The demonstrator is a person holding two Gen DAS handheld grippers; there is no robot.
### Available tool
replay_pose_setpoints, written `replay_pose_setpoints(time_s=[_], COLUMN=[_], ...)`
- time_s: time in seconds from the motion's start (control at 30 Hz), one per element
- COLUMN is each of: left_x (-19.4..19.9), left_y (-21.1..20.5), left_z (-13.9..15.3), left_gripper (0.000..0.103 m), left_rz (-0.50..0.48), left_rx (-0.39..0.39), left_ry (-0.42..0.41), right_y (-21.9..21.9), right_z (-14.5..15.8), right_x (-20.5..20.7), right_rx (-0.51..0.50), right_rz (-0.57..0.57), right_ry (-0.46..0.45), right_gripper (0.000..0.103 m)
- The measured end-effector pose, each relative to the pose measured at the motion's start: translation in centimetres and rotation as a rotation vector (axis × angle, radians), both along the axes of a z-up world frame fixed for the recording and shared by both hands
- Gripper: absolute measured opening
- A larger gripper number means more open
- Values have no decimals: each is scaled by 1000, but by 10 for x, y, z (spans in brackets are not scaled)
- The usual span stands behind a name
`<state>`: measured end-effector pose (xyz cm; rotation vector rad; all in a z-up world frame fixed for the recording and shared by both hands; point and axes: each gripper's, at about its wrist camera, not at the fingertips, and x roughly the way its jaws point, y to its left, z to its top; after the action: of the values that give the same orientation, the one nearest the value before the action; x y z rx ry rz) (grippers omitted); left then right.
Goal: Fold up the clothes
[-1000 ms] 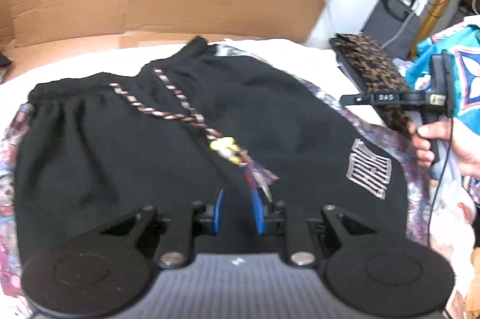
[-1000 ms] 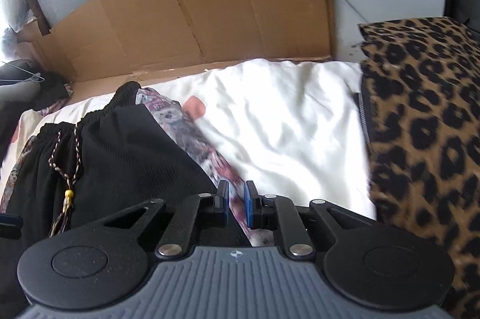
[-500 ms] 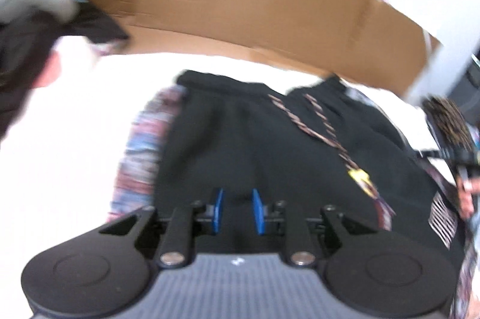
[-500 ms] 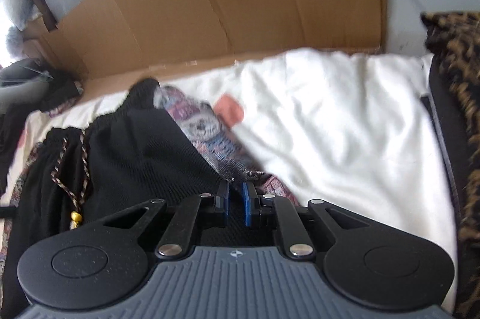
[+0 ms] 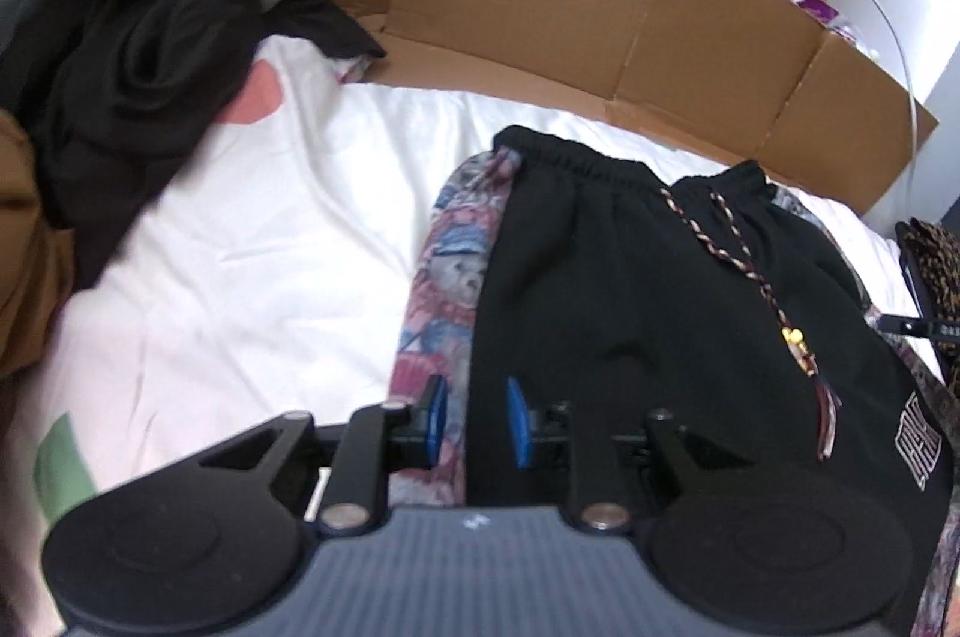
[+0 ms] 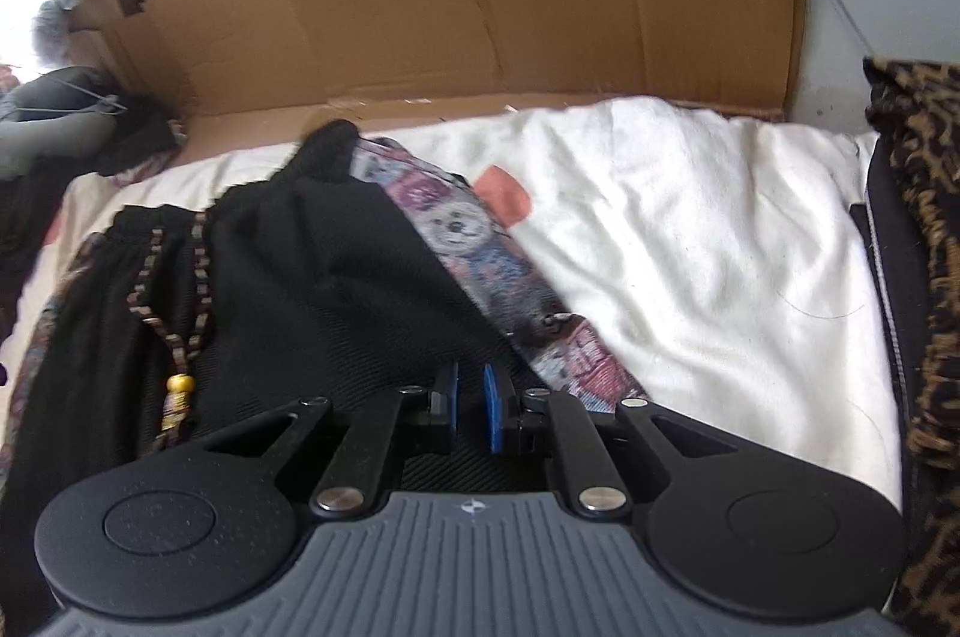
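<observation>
Black shorts (image 5: 648, 313), patterned side panels, flat on white bedding (image 5: 252, 241). Left gripper (image 5: 474, 421): released, over the shorts' left edge. Right gripper (image 6: 471, 400): narrow gap, has just been opening, seemingly gripping nothing.

Matt black knit shorts (image 5: 678, 313) with printed woven side panels (image 5: 444, 277) and a braided cord (image 5: 744, 265) lie on a creased white cotton sheet (image 5: 288, 229), with dull brown corrugated cardboard (image 5: 540, 19) on the far side.
</observation>
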<state>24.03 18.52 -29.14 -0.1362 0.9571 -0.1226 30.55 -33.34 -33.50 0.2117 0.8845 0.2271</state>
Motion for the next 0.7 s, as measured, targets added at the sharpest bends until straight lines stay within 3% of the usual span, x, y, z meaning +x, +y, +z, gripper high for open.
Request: replay_pose_setpoints(time_s=[0.17, 0.37, 0.4, 0.47, 0.5, 0.7], left_x=[-11, -41, -48, -62, -70, -118], left_y=[13, 21, 24, 31, 35, 57], left_z=[23, 40, 42, 45, 47, 42], left_gripper=[26, 29, 29, 30, 30, 35], left_rz=[4, -38, -29, -7, 3, 91], left_rx=[-7, 54, 52, 46, 46, 23], left_ry=[39, 80, 88, 102, 106, 122], right_y=[-4, -6, -7, -10, -11, -12], right_z=[28, 58, 61, 67, 70, 81], right_x=[-23, -54, -59, -67, -71, -104], right_rx=[-3, -29, -26, -9, 7, 22], right_rz=[-7, 23, 19, 17, 21, 66], right_ry=[-40, -86, -85, -78, -71, -45], right_gripper=[12, 13, 15, 34, 37, 38])
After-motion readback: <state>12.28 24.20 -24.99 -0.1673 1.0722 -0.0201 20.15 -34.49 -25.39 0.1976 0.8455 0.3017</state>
